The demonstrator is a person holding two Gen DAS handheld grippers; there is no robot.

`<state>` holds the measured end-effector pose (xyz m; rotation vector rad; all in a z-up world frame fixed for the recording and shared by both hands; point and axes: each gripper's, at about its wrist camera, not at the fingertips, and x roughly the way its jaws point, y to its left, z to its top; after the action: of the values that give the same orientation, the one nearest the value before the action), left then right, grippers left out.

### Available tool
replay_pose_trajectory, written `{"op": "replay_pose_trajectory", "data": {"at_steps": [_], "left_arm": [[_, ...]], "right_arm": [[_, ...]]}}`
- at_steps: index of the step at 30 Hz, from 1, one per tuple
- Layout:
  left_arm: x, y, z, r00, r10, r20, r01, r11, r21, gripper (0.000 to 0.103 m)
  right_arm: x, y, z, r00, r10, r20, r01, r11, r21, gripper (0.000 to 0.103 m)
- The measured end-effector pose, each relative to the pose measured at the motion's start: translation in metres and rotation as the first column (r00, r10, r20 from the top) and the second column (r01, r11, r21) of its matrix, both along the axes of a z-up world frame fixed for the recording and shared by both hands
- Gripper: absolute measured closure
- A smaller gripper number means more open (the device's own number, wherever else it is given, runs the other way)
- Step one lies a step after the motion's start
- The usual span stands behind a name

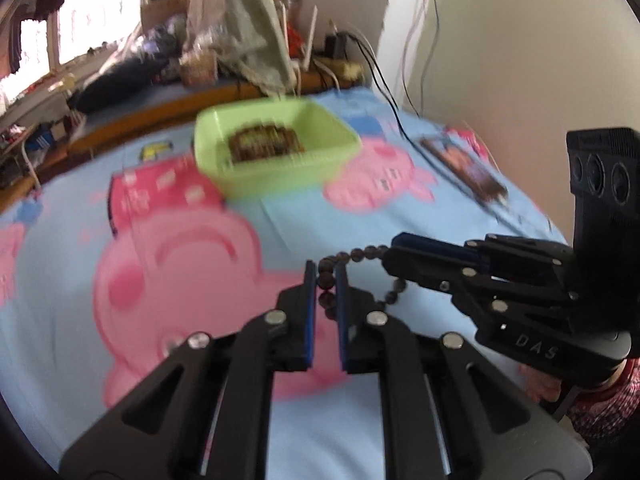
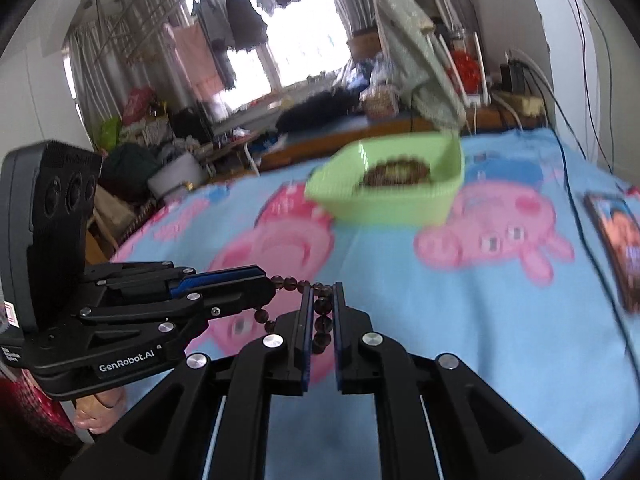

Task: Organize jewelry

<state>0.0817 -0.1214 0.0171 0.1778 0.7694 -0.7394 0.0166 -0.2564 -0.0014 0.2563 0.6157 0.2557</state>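
A dark bead bracelet [image 1: 362, 255] hangs stretched between both grippers above the bed. My left gripper [image 1: 325, 272] is shut on one side of its loop, and my right gripper [image 1: 394, 246] comes in from the right, shut on the other side. In the right wrist view the right gripper [image 2: 322, 292] pinches the bracelet [image 2: 298, 282], with the left gripper [image 2: 266, 276] at the left. A green plastic basket [image 1: 276, 146] sits further back on the bed, holding a brown beaded piece [image 1: 262, 142]; it also shows in the right wrist view [image 2: 392, 194].
The bed has a blue cartoon-pig sheet [image 1: 180, 248]. A dark flat book or case [image 1: 466, 170] lies at the right near the wall. Cables [image 1: 384, 80] hang down the wall. Clutter and a wooden bed edge [image 1: 160, 112] lie behind the basket.
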Motion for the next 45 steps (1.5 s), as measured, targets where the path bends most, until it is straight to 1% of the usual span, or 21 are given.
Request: {"op": "replay_pose_trajectory", "data": {"at_steps": [3,5,9,12,13,14,15,16,17,18,19,20,23,26,30,31,32,34,36,40,45], "left_arm": [[0.031,-0.007,0.016,0.999,0.032,0.033,-0.032,0.999,-0.017,0.094],[0.057,-0.013,0.025,0.998,0.051,0.033,-0.049,0.998,-0.036,0.094],[0.100,-0.030,0.035,0.996,0.081,0.046,-0.079,0.996,-0.045,0.094],[0.125,-0.044,0.033,0.994,0.095,0.056,-0.093,0.995,-0.043,0.094],[0.135,-0.051,0.030,0.993,0.098,0.069,-0.096,0.995,-0.040,0.093],[0.146,-0.059,0.024,0.991,0.100,0.089,-0.098,0.995,-0.023,0.087],[0.155,-0.066,0.018,0.988,0.113,0.105,-0.115,0.993,0.012,0.083],[0.161,-0.067,0.013,0.985,0.135,0.112,-0.140,0.989,0.045,0.083],[0.169,-0.066,0.009,0.978,0.179,0.103,-0.186,0.980,0.068,0.083],[0.171,-0.058,0.011,0.978,0.193,0.078,-0.195,0.980,0.029,0.083],[0.168,-0.050,0.015,0.979,0.194,0.061,-0.193,0.981,-0.017,0.083],[0.162,-0.040,0.019,0.977,0.205,0.061,-0.202,0.978,-0.043,0.083],[0.137,-0.020,0.028,0.967,0.232,0.104,-0.228,0.973,-0.046,0.083],[0.103,-0.007,0.027,0.961,0.231,0.149,-0.231,0.973,-0.023,0.083],[0.063,0.004,0.019,0.962,0.224,0.153,-0.226,0.974,-0.009,0.082],[0.054,0.005,0.017,0.963,0.219,0.159,-0.221,0.975,-0.003,0.080],[0.041,0.007,0.015,0.963,0.210,0.167,-0.214,0.977,0.008,0.072],[0.022,0.009,0.013,0.963,0.197,0.182,-0.203,0.979,0.014,0.063],[0.004,0.013,0.013,0.958,0.201,0.203,-0.207,0.978,0.009,0.061],[-0.025,0.022,0.013,0.954,0.208,0.215,-0.214,0.977,0.007,0.060],[-0.050,0.034,0.014,0.954,0.229,0.194,-0.231,0.973,-0.010,0.049]], "right_arm": [[0.024,-0.011,0.017,0.999,-0.012,0.042,0.012,1.000,0.002,0.103],[0.048,-0.020,0.030,0.997,-0.028,0.069,0.029,0.999,-0.014,0.103],[0.093,-0.038,0.038,0.995,-0.053,0.080,0.055,0.998,-0.029,0.103],[0.123,-0.050,0.034,0.994,-0.081,0.074,0.084,0.996,-0.040,0.103],[0.130,-0.052,0.031,0.993,-0.088,0.074,0.092,0.995,-0.048,0.103],[0.143,-0.054,0.025,0.993,-0.099,0.065,0.104,0.992,-0.073,0.103],[0.155,-0.055,0.017,0.992,-0.117,0.044,0.121,0.987,-0.102,0.103],[0.162,-0.057,0.012,0.991,-0.134,0.025,0.136,0.984,-0.115,0.103],[0.165,-0.060,0.008,0.987,-0.158,0.013,0.158,0.981,-0.110,0.103],[0.159,-0.064,0.009,0.983,-0.180,0.027,0.181,0.980,-0.077,0.103],[0.152,-0.066,0.011,0.982,-0.184,0.052,0.187,0.981,-0.050,0.103],[0.140,-0.067,0.015,0.978,-0.189,0.086,0.192,0.981,-0.027,0.103],[0.111,-0.058,0.022,0.978,-0.173,0.118,0.174,0.985,-0.002,0.103],[0.079,-0.041,0.015,0.983,-0.153,0.103,0.152,0.988,0.018,0.103],[0.042,-0.019,-0.003,0.987,-0.156,0.038,0.155,0.988,0.021,0.103],[0.034,-0.015,-0.006,0.987,-0.162,0.024,0.161,0.987,0.028,0.103],[0.025,-0.011,-0.010,0.987,-0.163,0.002,0.163,0.986,0.038,0.103],[0.011,-0.003,-0.014,0.987,-0.161,-0.024,0.162,0.986,0.047,0.103],[-0.007,0.005,-0.016,0.987,-0.159,-0.030,0.160,0.986,0.044,0.103],[-0.033,0.015,-0.017,0.986,-0.165,-0.029,0.166,0.985,0.047,0.103],[-0.060,0.023,-0.012,0.986,-0.168,-0.010,0.168,0.985,0.040,0.103]]}}
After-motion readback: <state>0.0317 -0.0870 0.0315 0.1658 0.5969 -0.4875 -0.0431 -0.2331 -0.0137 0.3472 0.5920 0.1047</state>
